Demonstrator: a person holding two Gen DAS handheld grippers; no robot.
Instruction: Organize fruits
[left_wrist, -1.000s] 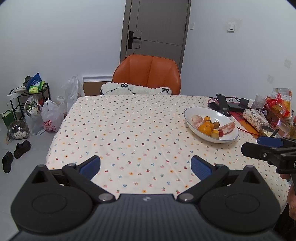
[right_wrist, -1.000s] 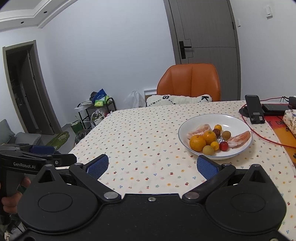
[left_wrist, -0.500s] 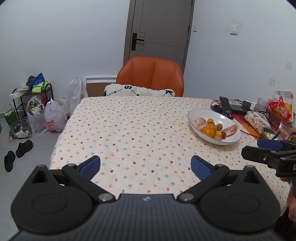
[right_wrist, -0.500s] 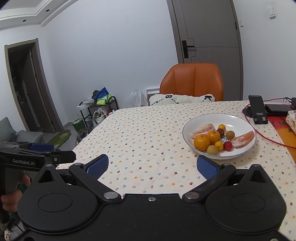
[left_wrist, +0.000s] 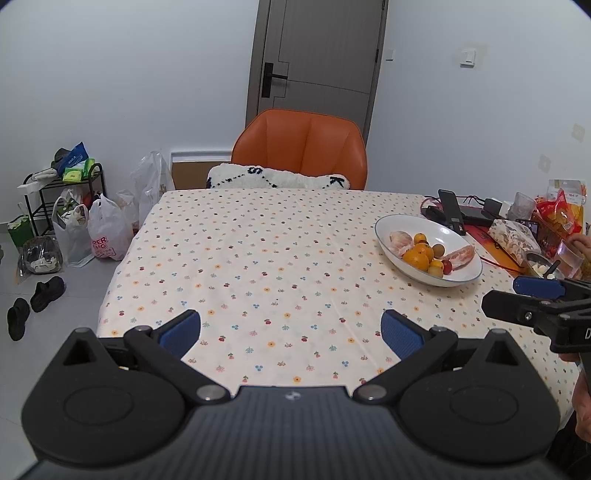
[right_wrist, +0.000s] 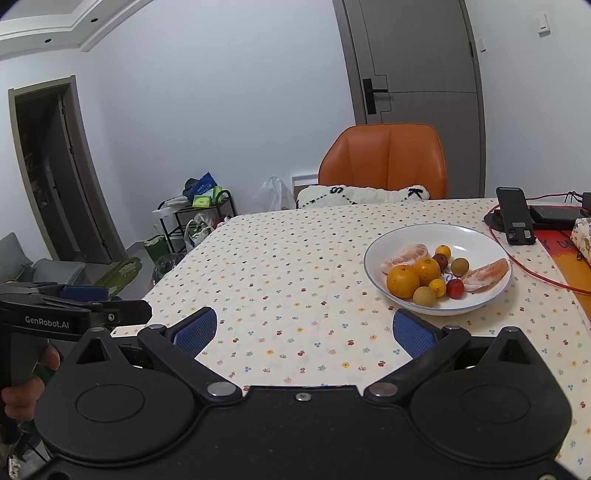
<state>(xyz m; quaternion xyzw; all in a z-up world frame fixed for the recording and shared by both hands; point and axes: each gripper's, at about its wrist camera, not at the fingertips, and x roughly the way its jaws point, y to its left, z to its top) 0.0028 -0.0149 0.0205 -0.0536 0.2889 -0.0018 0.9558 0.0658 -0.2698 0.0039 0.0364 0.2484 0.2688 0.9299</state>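
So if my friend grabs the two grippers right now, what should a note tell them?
Left gripper: jaws wide open, holding nothing, over the near part of the tablecloth.
Right gripper: jaws wide open, holding nothing, just short of the white bowl.
All the fruit sits in that bowl: two oranges, peeled citrus segments, a red fruit and some small yellow and brownish ones.
Done: nothing visibly moved out.
Left: all the sorting.

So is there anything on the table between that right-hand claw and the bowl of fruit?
Nothing visible. Only bare tablecloth lies between the open right gripper and the white bowl.
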